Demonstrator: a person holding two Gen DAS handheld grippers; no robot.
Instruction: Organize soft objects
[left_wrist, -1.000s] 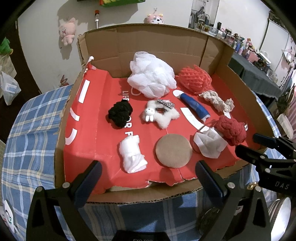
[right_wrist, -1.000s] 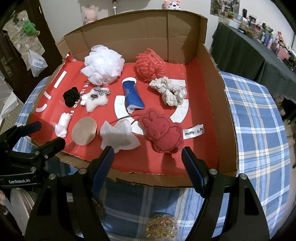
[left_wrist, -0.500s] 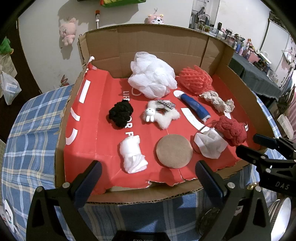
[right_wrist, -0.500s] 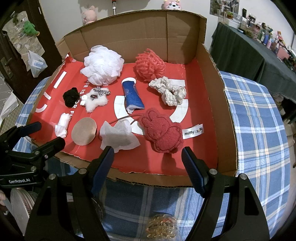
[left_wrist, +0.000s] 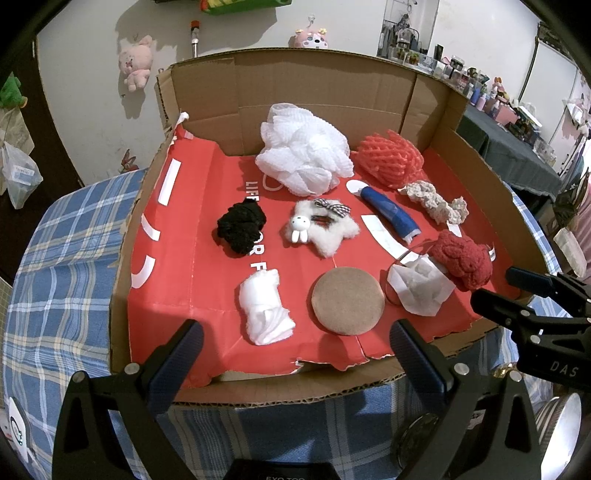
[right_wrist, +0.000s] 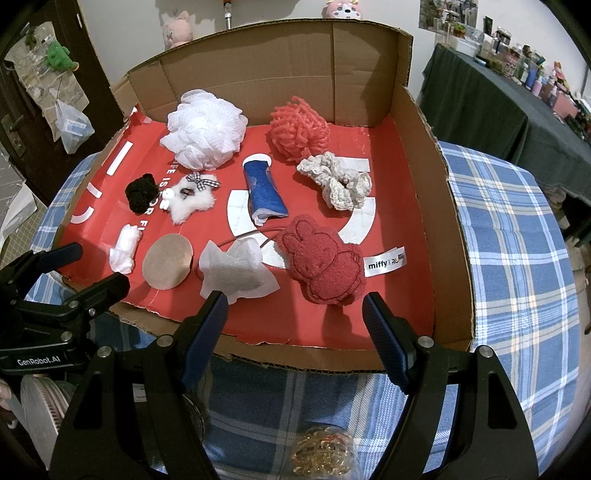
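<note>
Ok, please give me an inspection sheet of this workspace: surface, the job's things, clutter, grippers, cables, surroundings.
Surface: blue plaid tablecloth under an open cardboard box with a red floor.
Job's things: white mesh pouf, coral net ball, cream crochet scrunchie, blue cloth roll, red rabbit plush, black scrunchie, white fluffy clip, white cloth roll, tan round pad, white pouch; all lie apart in the box.
Clutter: nothing seen.
Grippers: left gripper and right gripper open, empty, at the box's near edge.
Cables: nothing seen.
Surroundings: dark-draped table with small items; plush toy on the wall.
</note>
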